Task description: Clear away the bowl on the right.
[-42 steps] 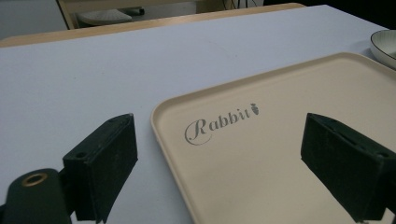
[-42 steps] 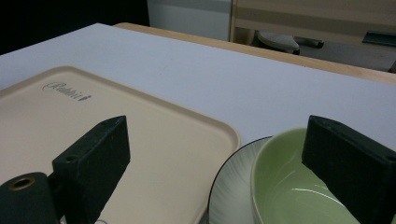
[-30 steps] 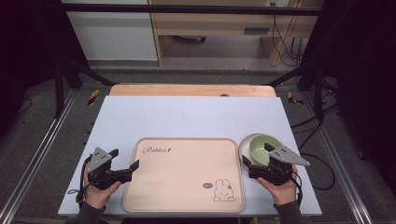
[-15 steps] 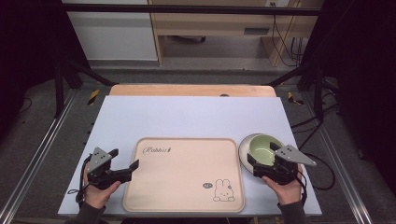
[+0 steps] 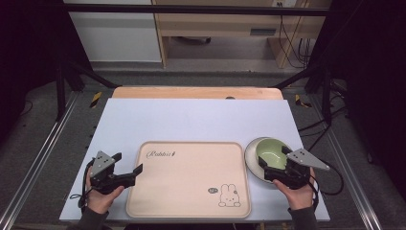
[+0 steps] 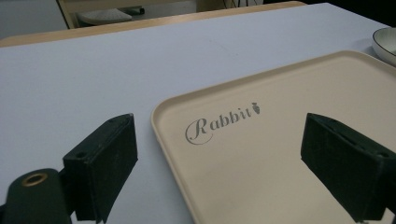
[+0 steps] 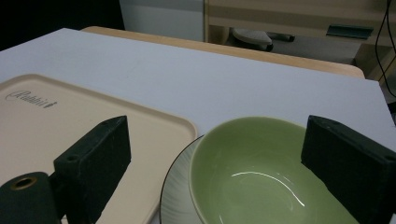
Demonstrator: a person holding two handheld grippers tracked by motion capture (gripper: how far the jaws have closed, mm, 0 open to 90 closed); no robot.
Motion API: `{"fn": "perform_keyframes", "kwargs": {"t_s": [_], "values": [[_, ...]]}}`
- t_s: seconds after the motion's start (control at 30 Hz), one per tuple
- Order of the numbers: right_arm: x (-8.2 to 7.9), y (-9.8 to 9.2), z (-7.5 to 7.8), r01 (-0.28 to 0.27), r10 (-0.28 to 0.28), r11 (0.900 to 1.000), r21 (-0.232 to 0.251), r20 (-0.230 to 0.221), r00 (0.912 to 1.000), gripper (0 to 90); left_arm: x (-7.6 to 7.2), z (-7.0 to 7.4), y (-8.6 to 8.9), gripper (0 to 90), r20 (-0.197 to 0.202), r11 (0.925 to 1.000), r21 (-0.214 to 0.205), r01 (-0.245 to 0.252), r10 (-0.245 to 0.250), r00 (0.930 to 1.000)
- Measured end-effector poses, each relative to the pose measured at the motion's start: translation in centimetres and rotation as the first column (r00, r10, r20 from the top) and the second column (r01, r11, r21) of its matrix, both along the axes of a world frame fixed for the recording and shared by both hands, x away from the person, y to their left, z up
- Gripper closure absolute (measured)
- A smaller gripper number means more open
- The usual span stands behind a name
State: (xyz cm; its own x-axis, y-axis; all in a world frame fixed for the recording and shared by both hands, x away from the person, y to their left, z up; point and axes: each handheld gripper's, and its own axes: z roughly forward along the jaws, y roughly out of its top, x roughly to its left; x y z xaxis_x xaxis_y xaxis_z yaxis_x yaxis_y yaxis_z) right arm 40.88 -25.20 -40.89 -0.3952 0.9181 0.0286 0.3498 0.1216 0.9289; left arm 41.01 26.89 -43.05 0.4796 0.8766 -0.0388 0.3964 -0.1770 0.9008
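Left hand-held gripper (image 5: 128, 168) is hovering at the tray's (image 5: 191, 191) left edge, jaws spread wide, gripping nothing. Right hand-held gripper (image 5: 274, 162) is sitting over the near rim of the green bowl (image 5: 270, 151), jaws wide apart either side of it, not clamping. Bowl is resting on a white plate (image 5: 250, 156), just right of the tray on the counter (image 5: 191, 120).

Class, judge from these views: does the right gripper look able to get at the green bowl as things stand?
Probably yes. The right gripper hangs open at the green bowl on its plate, jaws either side of the near rim, nothing between.
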Motion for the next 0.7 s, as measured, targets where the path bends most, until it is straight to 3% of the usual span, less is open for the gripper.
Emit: {"fn": "perform_keyframes", "kwargs": {"t_s": [0.7], "values": [[0.2,-1.1,0.0,0.044,-0.044,0.999,-0.004,-0.024,0.9987,9.0,-0.1,0.0,0.0,10.7,0.004,1.0,0.001,0.0,0.0,1.0]]}}
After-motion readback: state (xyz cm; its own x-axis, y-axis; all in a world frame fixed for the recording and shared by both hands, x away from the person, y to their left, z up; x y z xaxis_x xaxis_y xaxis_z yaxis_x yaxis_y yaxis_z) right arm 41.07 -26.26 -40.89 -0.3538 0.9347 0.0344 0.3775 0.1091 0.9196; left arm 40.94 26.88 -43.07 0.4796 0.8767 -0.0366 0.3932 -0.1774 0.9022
